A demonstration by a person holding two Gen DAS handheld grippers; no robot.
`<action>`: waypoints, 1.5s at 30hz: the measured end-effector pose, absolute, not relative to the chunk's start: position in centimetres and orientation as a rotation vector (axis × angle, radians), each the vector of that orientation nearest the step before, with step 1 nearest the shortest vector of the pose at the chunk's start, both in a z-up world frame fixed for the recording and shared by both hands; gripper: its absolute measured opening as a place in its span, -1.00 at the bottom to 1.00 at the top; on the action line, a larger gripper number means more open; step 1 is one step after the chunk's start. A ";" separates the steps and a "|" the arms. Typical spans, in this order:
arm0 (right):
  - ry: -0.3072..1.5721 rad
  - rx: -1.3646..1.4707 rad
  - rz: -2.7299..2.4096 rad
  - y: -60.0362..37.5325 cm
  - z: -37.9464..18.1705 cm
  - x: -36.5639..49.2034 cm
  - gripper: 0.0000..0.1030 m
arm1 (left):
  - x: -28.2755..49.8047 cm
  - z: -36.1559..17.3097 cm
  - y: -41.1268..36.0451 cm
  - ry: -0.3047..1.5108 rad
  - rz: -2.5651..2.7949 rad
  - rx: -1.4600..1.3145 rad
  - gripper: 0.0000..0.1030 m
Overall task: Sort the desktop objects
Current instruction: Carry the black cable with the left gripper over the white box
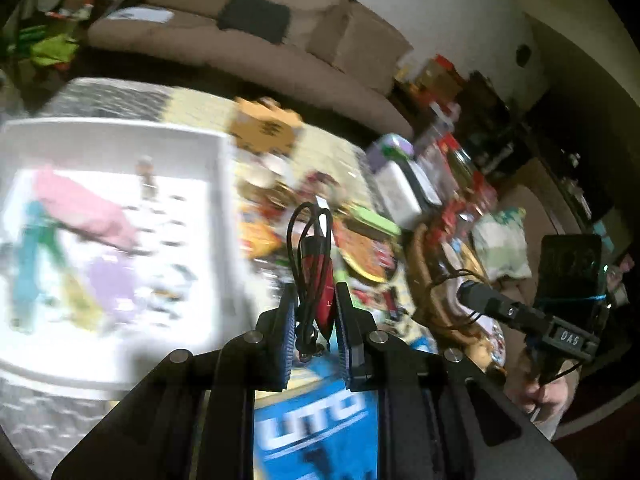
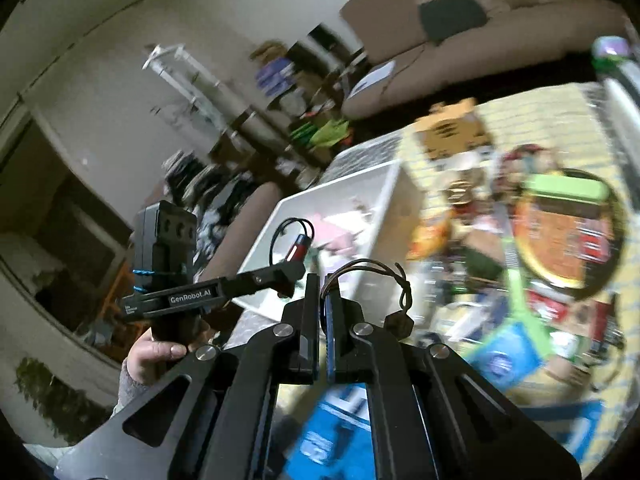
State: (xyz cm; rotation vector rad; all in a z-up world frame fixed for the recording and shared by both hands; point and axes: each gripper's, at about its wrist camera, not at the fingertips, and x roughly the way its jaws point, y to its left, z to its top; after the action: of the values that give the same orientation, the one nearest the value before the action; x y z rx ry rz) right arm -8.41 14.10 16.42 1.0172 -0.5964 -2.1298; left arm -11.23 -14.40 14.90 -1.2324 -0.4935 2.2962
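Claws first: the left gripper (image 1: 316,308) is clamped on a red gadget wound with a black cord (image 1: 314,272), which stands up between its blue pads. The right gripper (image 2: 322,308) has its jaws pressed together on a thin brown cord loop (image 2: 374,270), whose free end curls away toward three o'clock with a small dark pendant hanging from it.

In the left wrist view a white tray (image 1: 218,184) lies at about nine o'clock from the held gadget. Several sorted items already rest in it: something pink, something teal, something pale purple, all too blurred to name. In the right wrist view the same tray sits at about eleven o'clock of the right claw, with the left gripper in front of it.

From one to three o'clock in both views the tabletop is crowded: an orange box (image 1: 266,126), a round tin with a green block on it (image 2: 568,226), a white box (image 1: 398,192), and blue packets under the claws.

By my judgement the sort is only partly done: a few pieces are binned, two are in hand, and most of the clutter is left.
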 end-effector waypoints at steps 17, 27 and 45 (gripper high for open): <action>-0.449 1.315 -2.016 -6.5 10.5 -20.0 -0.93 | -16.8 9.6 -31.2 -0.601 2.385 -1.332 -0.67; -0.389 1.389 -2.002 -13.1 6.8 -25.8 -0.92 | -20.5 7.1 -34.4 -0.651 2.387 -1.348 -0.67; -0.331 1.517 -2.185 -13.4 3.6 -35.0 -0.76 | -29.9 4.6 -31.8 -0.553 2.393 -1.488 -0.66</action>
State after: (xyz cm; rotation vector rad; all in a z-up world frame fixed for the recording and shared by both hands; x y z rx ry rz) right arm -35.03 -13.39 3.55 1.5168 -0.3310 -2.1853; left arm -29.91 -31.77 4.60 -1.4885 -0.5532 2.3929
